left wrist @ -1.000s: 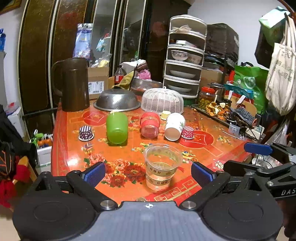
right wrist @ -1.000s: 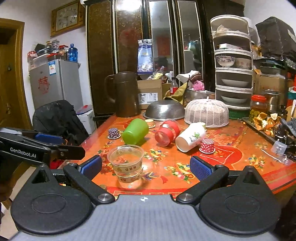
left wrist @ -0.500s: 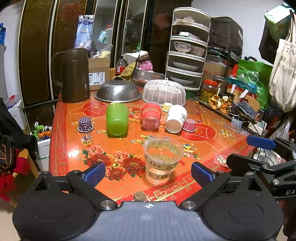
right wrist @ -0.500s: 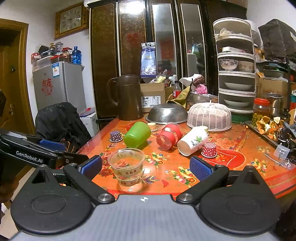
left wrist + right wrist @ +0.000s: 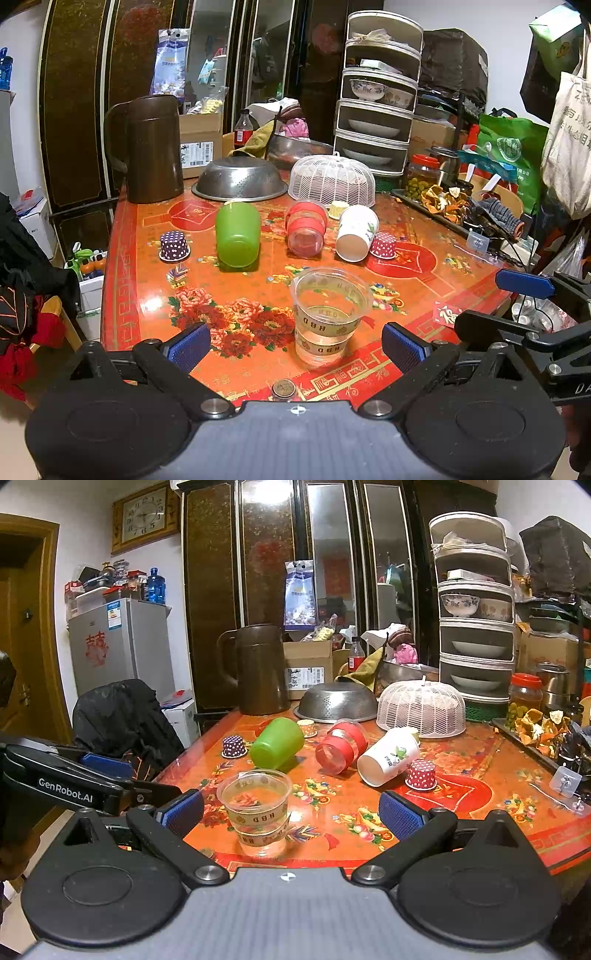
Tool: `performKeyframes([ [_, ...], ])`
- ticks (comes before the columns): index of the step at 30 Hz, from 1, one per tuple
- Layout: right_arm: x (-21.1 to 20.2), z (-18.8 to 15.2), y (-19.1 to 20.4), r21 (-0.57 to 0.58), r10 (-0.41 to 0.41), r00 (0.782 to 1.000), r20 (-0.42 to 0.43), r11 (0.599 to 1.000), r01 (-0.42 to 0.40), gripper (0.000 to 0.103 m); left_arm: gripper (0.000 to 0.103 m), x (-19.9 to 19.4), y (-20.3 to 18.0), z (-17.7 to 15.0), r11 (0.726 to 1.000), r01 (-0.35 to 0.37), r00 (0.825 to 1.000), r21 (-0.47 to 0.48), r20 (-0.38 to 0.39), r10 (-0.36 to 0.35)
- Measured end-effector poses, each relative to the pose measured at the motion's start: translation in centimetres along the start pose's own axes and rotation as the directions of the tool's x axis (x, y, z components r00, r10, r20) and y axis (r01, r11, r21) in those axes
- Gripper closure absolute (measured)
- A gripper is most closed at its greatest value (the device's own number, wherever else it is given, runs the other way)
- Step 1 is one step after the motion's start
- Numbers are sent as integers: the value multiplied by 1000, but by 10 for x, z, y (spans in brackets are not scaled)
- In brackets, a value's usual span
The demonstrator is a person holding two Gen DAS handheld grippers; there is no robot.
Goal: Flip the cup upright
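A clear plastic cup (image 5: 328, 317) stands upright near the red table's front edge; it also shows in the right wrist view (image 5: 258, 810). A green cup (image 5: 236, 234), a red-banded clear cup (image 5: 306, 229) and a white paper cup (image 5: 356, 233) lie on their sides mid-table. They show in the right wrist view as the green cup (image 5: 277, 743), the red cup (image 5: 341, 746) and the white cup (image 5: 389, 756). My left gripper (image 5: 295, 345) is open and empty, just short of the clear cup. My right gripper (image 5: 290, 814) is open and empty, to the right of it.
Small dotted cupcake liners (image 5: 173, 245) (image 5: 384, 245) sit beside the lying cups. A brown jug (image 5: 151, 147), a steel colander (image 5: 240, 179) and a white mesh cover (image 5: 332, 179) stand behind. A cluttered tray (image 5: 461, 210) lines the table's right edge. A coin (image 5: 283, 387) lies by the front edge.
Both grippers have drawn back a little and risen, so more of the table's front edge shows. The cups have not moved.
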State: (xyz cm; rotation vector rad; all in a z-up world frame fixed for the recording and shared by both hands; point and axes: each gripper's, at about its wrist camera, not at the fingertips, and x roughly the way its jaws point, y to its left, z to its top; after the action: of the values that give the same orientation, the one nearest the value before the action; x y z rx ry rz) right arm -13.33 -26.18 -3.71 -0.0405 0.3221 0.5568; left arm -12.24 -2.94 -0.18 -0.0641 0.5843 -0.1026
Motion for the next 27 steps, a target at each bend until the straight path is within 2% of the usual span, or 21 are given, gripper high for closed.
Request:
performKeyframes([
  [27,0,0,3,0,13,1000,-1,1000,-13,1,3,1,1,-1,1000,-9,1000,1,-1,9],
])
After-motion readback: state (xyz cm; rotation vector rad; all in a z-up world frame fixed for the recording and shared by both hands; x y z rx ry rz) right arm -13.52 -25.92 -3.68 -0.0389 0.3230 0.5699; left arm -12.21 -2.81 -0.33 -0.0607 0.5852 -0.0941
